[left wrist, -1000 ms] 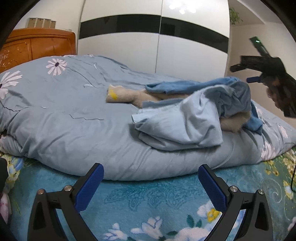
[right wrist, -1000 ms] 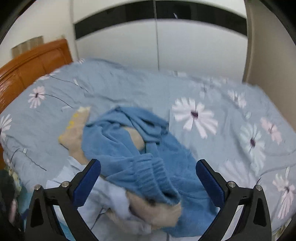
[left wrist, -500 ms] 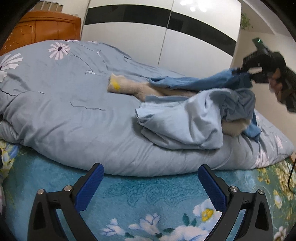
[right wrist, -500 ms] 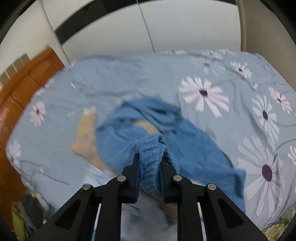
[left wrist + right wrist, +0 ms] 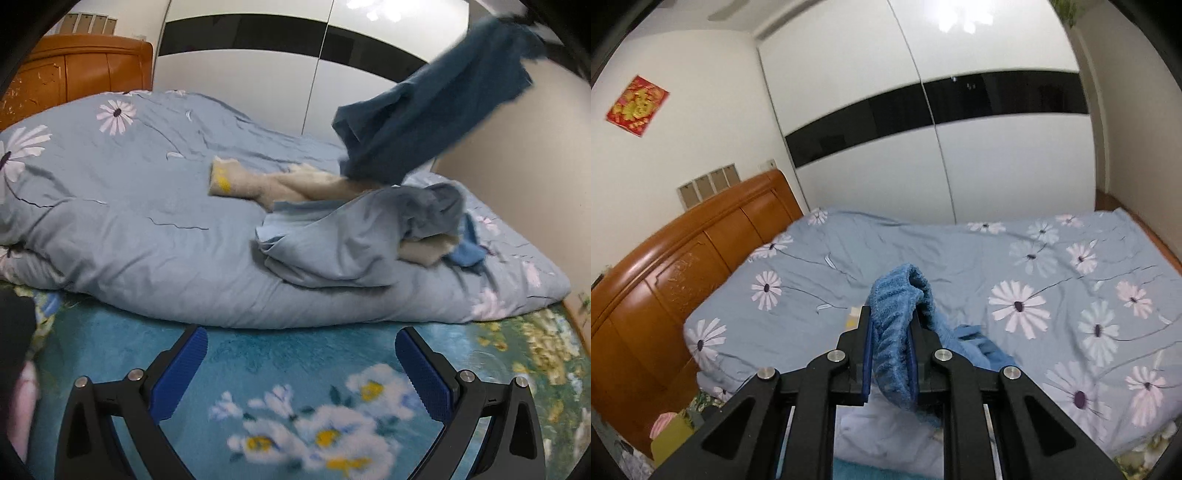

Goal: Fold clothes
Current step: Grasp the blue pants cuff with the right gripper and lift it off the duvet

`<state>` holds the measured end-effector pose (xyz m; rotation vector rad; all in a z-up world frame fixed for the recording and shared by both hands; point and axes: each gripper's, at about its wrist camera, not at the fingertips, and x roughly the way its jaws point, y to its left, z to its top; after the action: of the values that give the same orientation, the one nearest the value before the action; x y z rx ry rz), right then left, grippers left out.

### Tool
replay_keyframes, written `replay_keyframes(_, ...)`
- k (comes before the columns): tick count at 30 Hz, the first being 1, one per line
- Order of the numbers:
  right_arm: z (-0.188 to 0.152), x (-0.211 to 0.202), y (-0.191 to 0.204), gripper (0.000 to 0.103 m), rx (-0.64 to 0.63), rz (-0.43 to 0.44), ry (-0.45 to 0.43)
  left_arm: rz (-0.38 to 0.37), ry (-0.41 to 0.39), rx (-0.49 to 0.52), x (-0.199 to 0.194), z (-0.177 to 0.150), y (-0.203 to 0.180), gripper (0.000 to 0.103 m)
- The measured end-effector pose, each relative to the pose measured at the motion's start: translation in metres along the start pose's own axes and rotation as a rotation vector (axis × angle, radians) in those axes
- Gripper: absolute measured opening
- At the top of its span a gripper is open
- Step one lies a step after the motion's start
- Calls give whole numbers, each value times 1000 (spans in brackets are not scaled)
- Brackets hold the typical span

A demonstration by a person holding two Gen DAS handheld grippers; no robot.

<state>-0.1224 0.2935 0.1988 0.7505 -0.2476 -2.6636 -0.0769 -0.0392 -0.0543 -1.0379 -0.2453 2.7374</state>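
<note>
Right gripper (image 5: 889, 345) is clamped on the thick ribbed hem of the blue sweater (image 5: 899, 314), both blue pads squeezing the knit with a loop of it bulging up above the fingertips. Sweater is lifted clear of the bed, and in the left wrist view you can see it hanging in the air as a dark blue drape (image 5: 436, 107) toward the upper right, its lower end just over the pile of clothes; can't tell if it's touching the pile or not, that part is blurry.

Left gripper (image 5: 301, 363) is spread wide with nothing between its pads, hovering low over the teal floral blanket (image 5: 295, 373) at the near edge of the bed.

Rest of the clothes are heaped on the grey-blue daisy-print duvet (image 5: 122, 221), towards its near right side: a light blue shirt (image 5: 343, 240) crumpled in front, a cream fuzzy garment (image 5: 255, 182) with a yellow mark on its cuff stretched out behind it pointing left, and a small bit of brighter blue fabric (image 5: 467, 254) poking out on the right of the pile next to another cream patch.

Duvet covers most of the bed, with the orange wooden headboard (image 5: 683, 273) at the left end and a white wardrobe (image 5: 923, 155) with a black band along the far side. Red decoration (image 5: 637, 105) on the wall above the headboard
</note>
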Motion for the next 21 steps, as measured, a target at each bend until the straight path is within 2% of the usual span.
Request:
replay_keyframes(3, -25, -42, -17, 16, 43, -26, 14, -28, 28, 4, -35, 0, -11, 103)
replay_keyframes(7, -62, -88, -47, 16, 121, -64, 31, -33, 29, 63, -79, 8, -31, 103)
replay_keyframes(12, -91, -156, -108, 16, 293, -153, -17, -31, -4, 125, -127, 25, -58, 103)
replay_keyframes(16, -84, -235, -149, 16, 368, -251, -121, -22, -26, 152, -155, 25, -74, 103)
replay_keyframes(19, -61, -290, -151, 16, 347, -314, -204, -29, -21, 141, -166, 21, -80, 103)
replay_keyframes(21, -39, -320, -138, 16, 293, -334, -261, -36, -12, 133, -171, 18, -82, 103)
